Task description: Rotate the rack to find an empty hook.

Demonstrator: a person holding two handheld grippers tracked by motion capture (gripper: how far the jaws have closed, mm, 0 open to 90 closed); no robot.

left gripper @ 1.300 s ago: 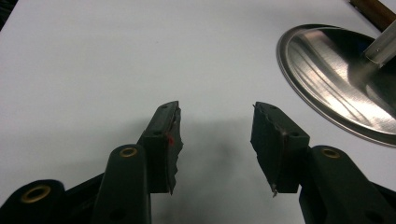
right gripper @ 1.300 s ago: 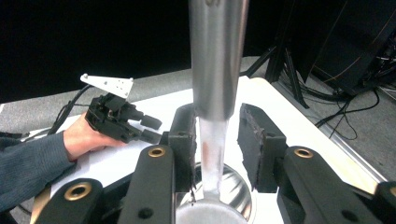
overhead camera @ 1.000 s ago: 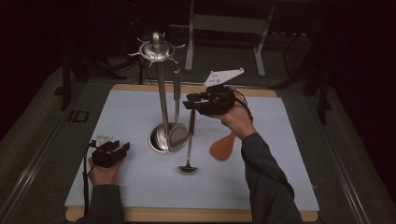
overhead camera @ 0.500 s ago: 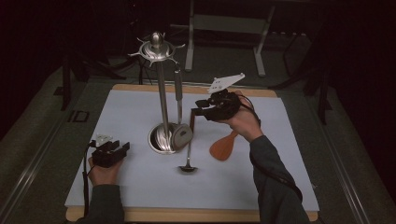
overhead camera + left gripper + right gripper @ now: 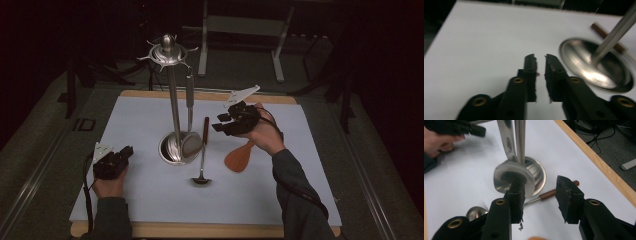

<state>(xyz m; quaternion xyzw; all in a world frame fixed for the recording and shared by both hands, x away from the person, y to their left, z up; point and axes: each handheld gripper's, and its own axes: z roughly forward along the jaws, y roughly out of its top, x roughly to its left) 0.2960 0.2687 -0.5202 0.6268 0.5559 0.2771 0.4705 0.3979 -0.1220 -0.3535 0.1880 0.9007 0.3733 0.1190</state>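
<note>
The ladle (image 5: pixel 202 152) lies flat on the white table (image 5: pixel 140 125), its small steel bowl toward me and its dark wooden handle pointing away, just beside the base of the utensil stand (image 5: pixel 172 107). I judge it light and stiff, the steel shaft slick, so the wooden handle looks the surest place to take hold. My right gripper (image 5: pixel 234 121) hovers above the table near that handle, jaws spread wide and holding nothing; in the right gripper view the handle shows between them, farther off. A steel spoon (image 5: pixel 189 125) hangs from the stand, its bowl down at the base and close to the ladle, so it could get knocked. An orange paddle (image 5: pixel 240 157) lies just beside my right hand. My left gripper (image 5: pixel 111 161) rests on the table well left of the stand, jaws nearly together with a thin gap, empty.
</note>
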